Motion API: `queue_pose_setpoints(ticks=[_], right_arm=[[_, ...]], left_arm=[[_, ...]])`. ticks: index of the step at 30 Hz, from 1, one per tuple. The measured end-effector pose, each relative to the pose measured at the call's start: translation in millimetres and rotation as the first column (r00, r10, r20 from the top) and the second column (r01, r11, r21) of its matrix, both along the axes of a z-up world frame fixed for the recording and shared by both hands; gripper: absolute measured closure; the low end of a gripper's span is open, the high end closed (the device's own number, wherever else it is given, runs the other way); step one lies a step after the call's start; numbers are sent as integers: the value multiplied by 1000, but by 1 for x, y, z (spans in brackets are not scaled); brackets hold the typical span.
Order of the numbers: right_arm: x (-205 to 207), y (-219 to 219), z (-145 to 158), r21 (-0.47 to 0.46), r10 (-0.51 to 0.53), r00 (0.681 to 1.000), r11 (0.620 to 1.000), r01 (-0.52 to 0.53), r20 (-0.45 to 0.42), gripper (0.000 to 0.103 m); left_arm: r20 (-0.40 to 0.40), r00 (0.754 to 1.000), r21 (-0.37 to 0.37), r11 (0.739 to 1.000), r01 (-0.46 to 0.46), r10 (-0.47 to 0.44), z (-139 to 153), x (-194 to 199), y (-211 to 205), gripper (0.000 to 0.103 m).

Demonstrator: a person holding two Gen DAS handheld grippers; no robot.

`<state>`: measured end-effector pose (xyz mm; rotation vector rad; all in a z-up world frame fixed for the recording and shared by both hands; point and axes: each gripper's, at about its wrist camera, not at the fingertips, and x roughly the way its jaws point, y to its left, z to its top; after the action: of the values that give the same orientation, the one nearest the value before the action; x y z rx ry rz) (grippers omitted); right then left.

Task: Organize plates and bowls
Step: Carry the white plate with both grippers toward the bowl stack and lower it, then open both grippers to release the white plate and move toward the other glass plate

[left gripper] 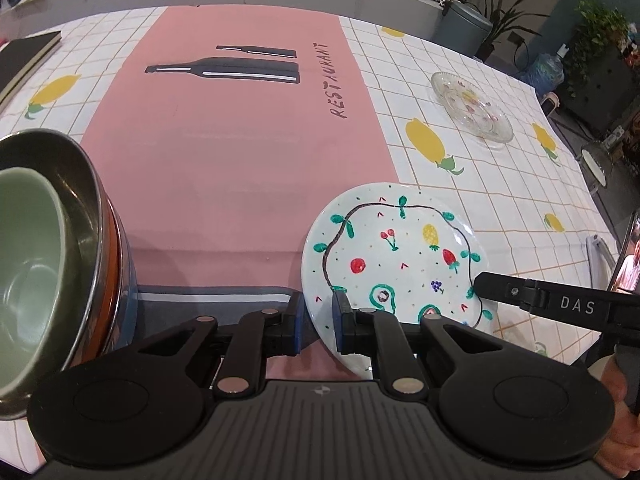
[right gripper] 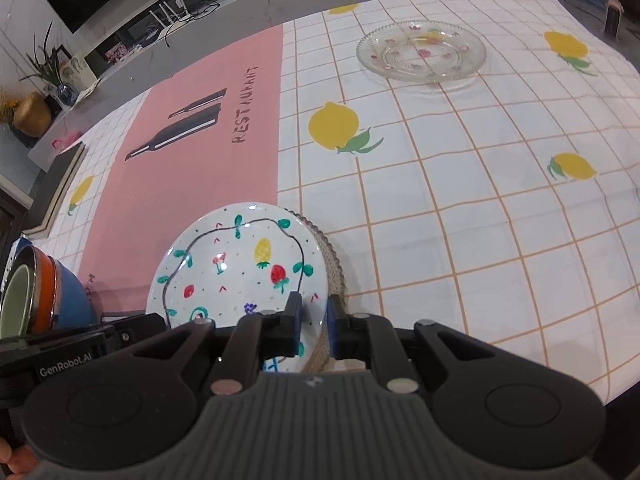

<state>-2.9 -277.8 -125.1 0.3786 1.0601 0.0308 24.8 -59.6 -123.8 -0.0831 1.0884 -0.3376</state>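
Here, painted plate (left gripper: pixel 394 254) clamped at opposite rims by left gripper (left gripper: pixel 318 314), right gripper (right gripper: pixel 314 316).

Your 2 grippers are matte black: the left gripper (left gripper: pixel 318 320) has blue-edged pads, round silver pivot pins, a ribbed grey housing; the right gripper (right gripper: pixel 314 326) matches, with "GenRobot.AI" lettering alongside

Both tools pointed steeply downward: the left tool (left gripper: pixel 318 320) had its narrow jaws clamped over a rim, while the right tool (right gripper: pixel 314 326) straddled the opposite edge, its jaws barely parted around it.
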Motion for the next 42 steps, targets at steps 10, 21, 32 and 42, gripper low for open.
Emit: queue_pose_setpoints(ticks=[10, 21, 32, 42], right_arm=[[-4, 3, 12, -54, 1, 999, 999, 1, 48, 88], [-4, -20, -10, 70, -59, 997, 996, 63, -55, 78], [-2, -24, -9, 69, -71, 997, 995, 73, -30, 78], [14, -59, 1, 46, -121, 993, 992, 120, 13, 77]], left_arm=[[8, 1000, 19, 1000, 21, -21, 1, 0, -3, 87], [67, 992, 130, 986, 100, -109, 2, -7, -20, 87], [98, 994, 131, 990, 43, -56, 16, -3, -14, 73], [138, 990, 10, 1000, 24, -25, 51, 29, -36, 73]])
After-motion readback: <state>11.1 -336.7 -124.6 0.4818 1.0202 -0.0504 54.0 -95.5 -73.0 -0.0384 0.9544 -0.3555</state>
